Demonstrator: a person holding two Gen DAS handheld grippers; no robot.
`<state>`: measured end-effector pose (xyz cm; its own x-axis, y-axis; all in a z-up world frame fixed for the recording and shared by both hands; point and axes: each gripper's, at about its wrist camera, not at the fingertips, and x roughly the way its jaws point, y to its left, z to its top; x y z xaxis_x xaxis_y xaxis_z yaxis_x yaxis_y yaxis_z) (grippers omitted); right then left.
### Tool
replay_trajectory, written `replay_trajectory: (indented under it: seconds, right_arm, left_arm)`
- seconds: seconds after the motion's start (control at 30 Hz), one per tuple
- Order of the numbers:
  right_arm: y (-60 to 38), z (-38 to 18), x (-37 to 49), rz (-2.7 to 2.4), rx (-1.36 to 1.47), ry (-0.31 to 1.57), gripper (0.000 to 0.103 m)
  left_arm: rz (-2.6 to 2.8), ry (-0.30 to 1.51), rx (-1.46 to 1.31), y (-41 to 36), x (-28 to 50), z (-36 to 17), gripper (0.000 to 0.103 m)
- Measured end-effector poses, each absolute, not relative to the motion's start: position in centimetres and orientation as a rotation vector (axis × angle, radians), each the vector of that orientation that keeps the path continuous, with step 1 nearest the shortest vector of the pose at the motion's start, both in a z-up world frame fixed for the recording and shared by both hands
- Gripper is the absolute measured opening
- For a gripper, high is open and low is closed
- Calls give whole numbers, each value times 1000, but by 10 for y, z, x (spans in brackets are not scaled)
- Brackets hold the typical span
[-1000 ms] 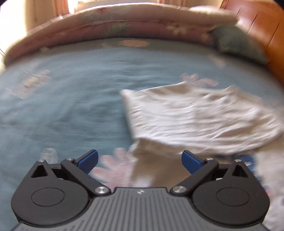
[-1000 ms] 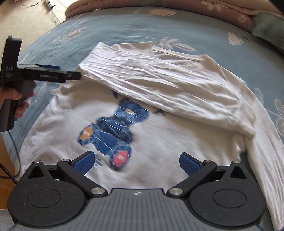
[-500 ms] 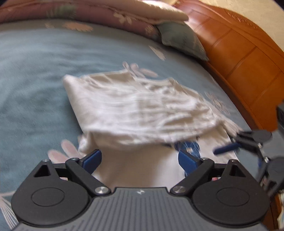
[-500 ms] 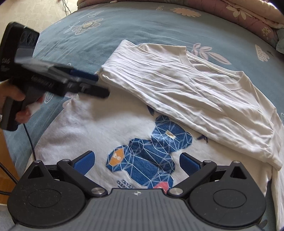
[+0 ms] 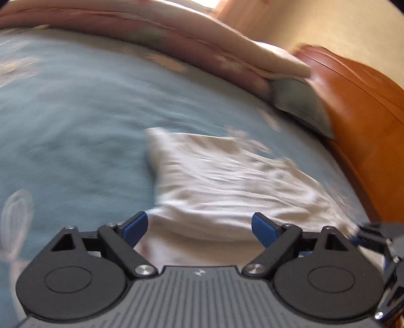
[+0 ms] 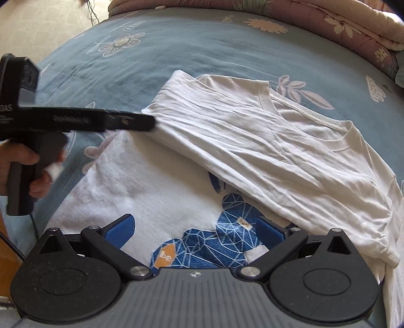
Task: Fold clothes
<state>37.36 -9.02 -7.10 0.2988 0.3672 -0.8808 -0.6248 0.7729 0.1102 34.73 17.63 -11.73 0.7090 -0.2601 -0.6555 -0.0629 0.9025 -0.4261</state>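
Right wrist view shows most: a blue bed (image 6: 156, 58) with a quilt (image 6: 328, 22) heaped along its far edge, and on the sheet a white shirt (image 6: 290, 151) with one side already folded over the blue print (image 6: 214, 242). Above the print hangs the right gripper (image 6: 194, 230), jaws wide apart, nothing between them. At the fold's near corner sits the left gripper (image 6: 149, 122), held by a hand (image 6: 22, 166); its jaws have just been closing a little yet stand well apart in its own view (image 5: 199, 227), cloth lying between the pads but not pinched. That view is blurred, so I cannot tell if a pad touches the fabric.

Risk: if the left jaws shut on the top layer alone, or catch sheet with it, the fold could drag askew; the thin cotton may also slip and bunch, undoing the crease
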Motion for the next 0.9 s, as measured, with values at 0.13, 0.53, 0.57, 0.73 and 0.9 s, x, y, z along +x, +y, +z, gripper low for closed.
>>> replay_trajectory:
  seconds: [0.13, 0.53, 0.57, 0.73, 0.9]
  right_arm:
    - [-96, -74, 376, 655, -259, 1090, 103]
    - [-85, -77, 376, 676, -256, 1093, 103]
    - [-87, -78, 376, 671, -254, 1096, 103]
    - [-98, -81, 374, 631, -221, 1107, 103]
    - [-105, -89, 369, 611, -183, 1125, 103]
  left_arm:
    - [-59, 774, -524, 201, 333, -109, 90]
    - [-348, 782, -470, 154, 424, -108, 90]
    - [-318, 796, -419, 150, 431, -113, 90]
    - [-164, 801, -442, 184, 451, -109, 89]
    - [-305, 757, -485, 181, 449, -83, 92]
